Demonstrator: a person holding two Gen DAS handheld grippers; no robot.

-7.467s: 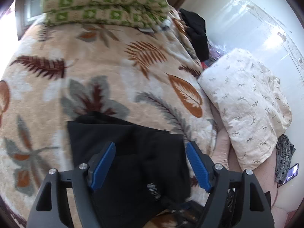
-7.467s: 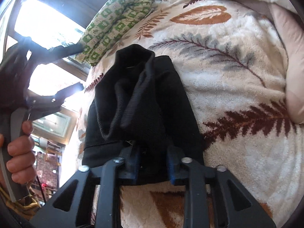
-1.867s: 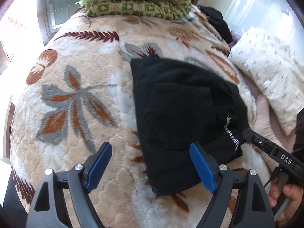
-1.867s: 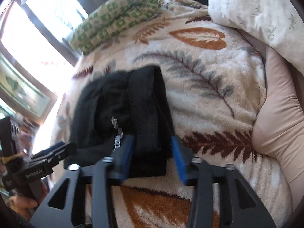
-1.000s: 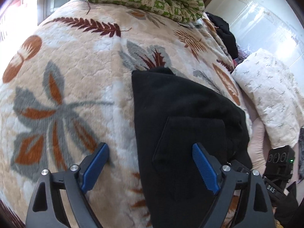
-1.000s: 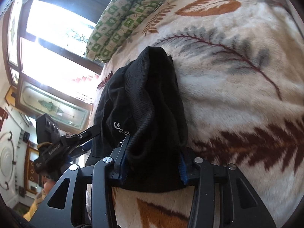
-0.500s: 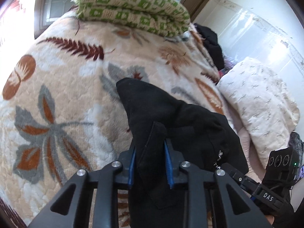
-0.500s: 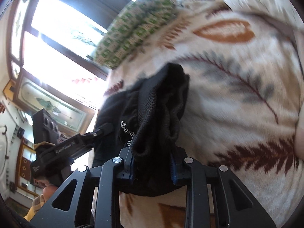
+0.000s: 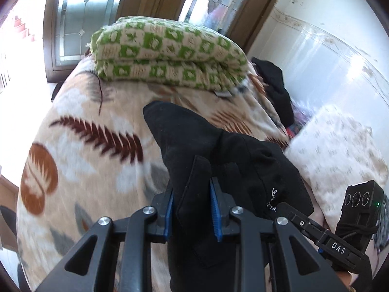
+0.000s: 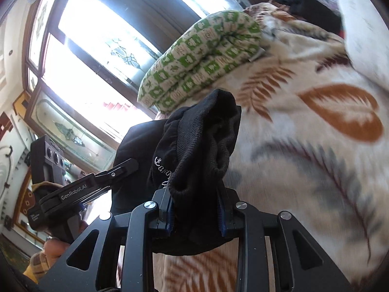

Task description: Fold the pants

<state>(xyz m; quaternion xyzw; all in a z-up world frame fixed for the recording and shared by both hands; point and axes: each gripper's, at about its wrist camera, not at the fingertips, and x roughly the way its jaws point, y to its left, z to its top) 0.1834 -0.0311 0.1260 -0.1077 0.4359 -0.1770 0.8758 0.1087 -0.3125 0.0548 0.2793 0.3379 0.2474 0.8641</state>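
The black pants (image 9: 218, 160) are being held off the bed (image 9: 80, 160) by both clenched claws—left claw (image 9: 192, 209), right claw (image 10: 195, 215)—the bundle running straight forward from each.

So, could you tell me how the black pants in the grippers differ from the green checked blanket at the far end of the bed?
The black pants are plain dark fabric; the green checked blanket is patterned green and cream. The pants are bunched and lifted, pinched by the left gripper and the right gripper; the blanket lies neatly folded and untouched on the leaf-print bedspread. Both are soft textiles.
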